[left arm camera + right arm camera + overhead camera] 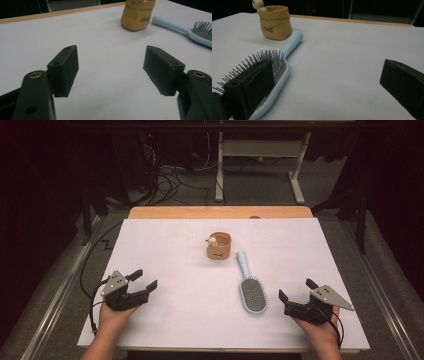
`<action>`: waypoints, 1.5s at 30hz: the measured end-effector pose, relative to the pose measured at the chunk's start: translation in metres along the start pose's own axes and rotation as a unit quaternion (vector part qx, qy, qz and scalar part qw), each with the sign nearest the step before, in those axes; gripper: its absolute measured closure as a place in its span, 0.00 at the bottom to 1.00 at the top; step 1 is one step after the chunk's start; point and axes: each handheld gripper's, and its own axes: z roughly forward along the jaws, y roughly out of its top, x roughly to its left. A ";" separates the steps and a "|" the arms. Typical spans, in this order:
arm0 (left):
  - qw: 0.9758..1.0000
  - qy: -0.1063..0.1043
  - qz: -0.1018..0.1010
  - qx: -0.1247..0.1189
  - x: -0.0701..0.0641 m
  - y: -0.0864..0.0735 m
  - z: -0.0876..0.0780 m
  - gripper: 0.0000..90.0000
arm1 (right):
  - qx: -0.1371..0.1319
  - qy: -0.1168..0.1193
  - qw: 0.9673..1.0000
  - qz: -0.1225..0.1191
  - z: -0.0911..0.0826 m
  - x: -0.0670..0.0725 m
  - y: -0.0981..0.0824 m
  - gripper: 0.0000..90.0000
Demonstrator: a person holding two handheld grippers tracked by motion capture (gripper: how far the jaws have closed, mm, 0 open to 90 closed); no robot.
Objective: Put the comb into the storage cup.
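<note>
**Two grippers, one hairbrush, one pouch on the white worktop**

While both grippers rest near the worktop's near edge, the count is short: one light blue hairbrush [251, 289], one tan pouch [219, 245] with one small figure [212, 240] peeking over its rim, and two hands. The left gripper [145, 280] sits toward the near left corner with its jaws spread and only bare worktop [165, 250] between them. The right gripper [296, 290] sits toward the near right corner, jaws also spread wide and pinching nothing; the hairbrush lies just beside its left jaw, bristles up, handle pointing at the pouch in the middle of the worktop.

In the right gripper view one jaw covers part of the bristle head, and the brush's rounded end is cut off at the bottom. In the left gripper view the pouch's top and the brush head run out of frame. Dark writing is printed on the pouch's side, too small to read.
</note>
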 end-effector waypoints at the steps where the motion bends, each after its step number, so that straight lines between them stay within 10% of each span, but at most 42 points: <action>1: 1.000 -0.003 0.000 -0.002 0.000 0.000 0.001 0.27 | 0.000 0.000 1.000 -0.001 0.000 0.000 0.000 0.00; 13: 1.000 -0.017 0.004 -0.004 -0.004 -0.001 0.008 0.04 | 0.018 0.032 0.999 -0.002 0.001 0.008 0.002 0.12; 21: 1.000 -0.018 0.004 -0.009 -0.005 -0.001 0.009 0.00 | 0.014 0.081 0.997 -0.008 0.000 0.035 0.011 0.69; 26: 1.000 -0.011 0.005 -0.004 -0.005 -0.003 0.010 0.00 | 0.041 0.137 0.989 -0.026 0.004 0.065 0.016 1.00; 36: 1.000 -0.016 0.000 -0.004 -0.004 -0.003 0.010 0.00 | 0.139 0.151 0.973 -0.108 0.028 0.126 0.005 1.00; 45: 1.000 -0.023 -0.002 0.001 -0.005 -0.004 0.011 0.00 | 0.191 0.109 0.968 -0.118 0.034 0.117 -0.003 1.00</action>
